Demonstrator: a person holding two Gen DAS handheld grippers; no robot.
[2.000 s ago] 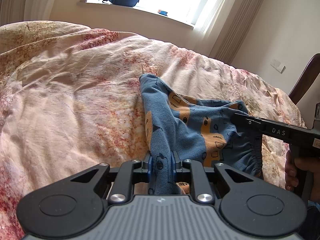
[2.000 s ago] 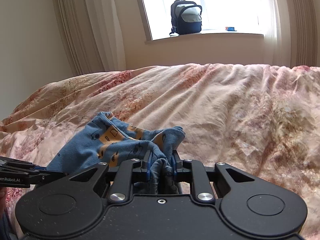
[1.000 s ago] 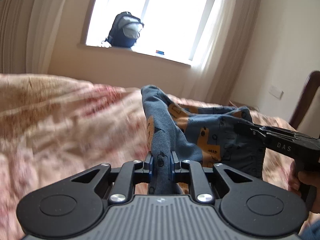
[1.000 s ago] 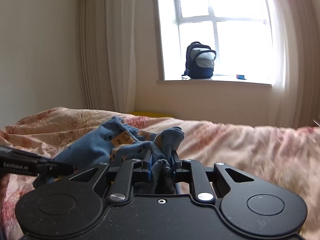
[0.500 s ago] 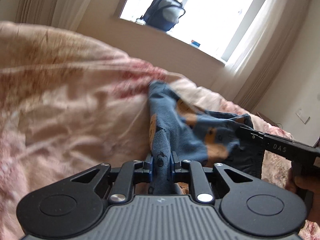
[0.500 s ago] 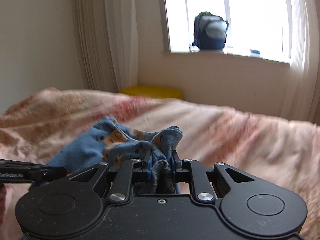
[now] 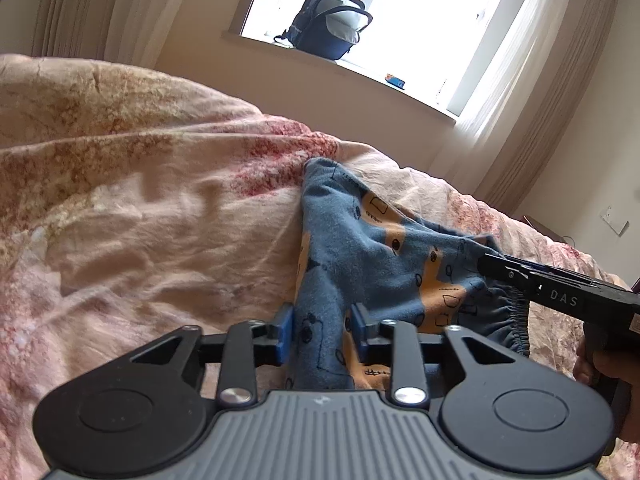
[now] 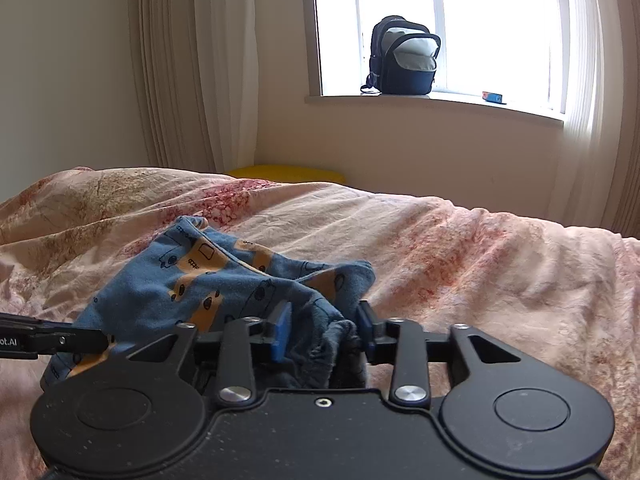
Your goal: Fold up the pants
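Observation:
Small blue pants [image 7: 360, 248] with orange prints lie on the pink floral bedspread [image 7: 140, 208]. My left gripper [image 7: 320, 330] has its blue pads parted a little, with a fold of the pants still between them. My right gripper [image 8: 323, 330] also stands slightly parted around the bunched elastic waistband [image 8: 320, 340]. In the left wrist view the right gripper [image 7: 560, 292] reaches in from the right at the waistband. In the right wrist view the left gripper [image 8: 52, 338] shows at the left edge by the pants [image 8: 208, 276].
A dark backpack [image 8: 404, 60] and a small blue box [image 8: 494, 97] sit on the windowsill. Curtains hang on both sides of the window. A yellow object [image 8: 288, 174] lies behind the bed. A wooden chair [image 7: 636, 284] is at the right edge.
Both grippers came down with the pants from a raised position toward the bed. Both pairs of pads have widened; earlier they pinched the cloth tightly.

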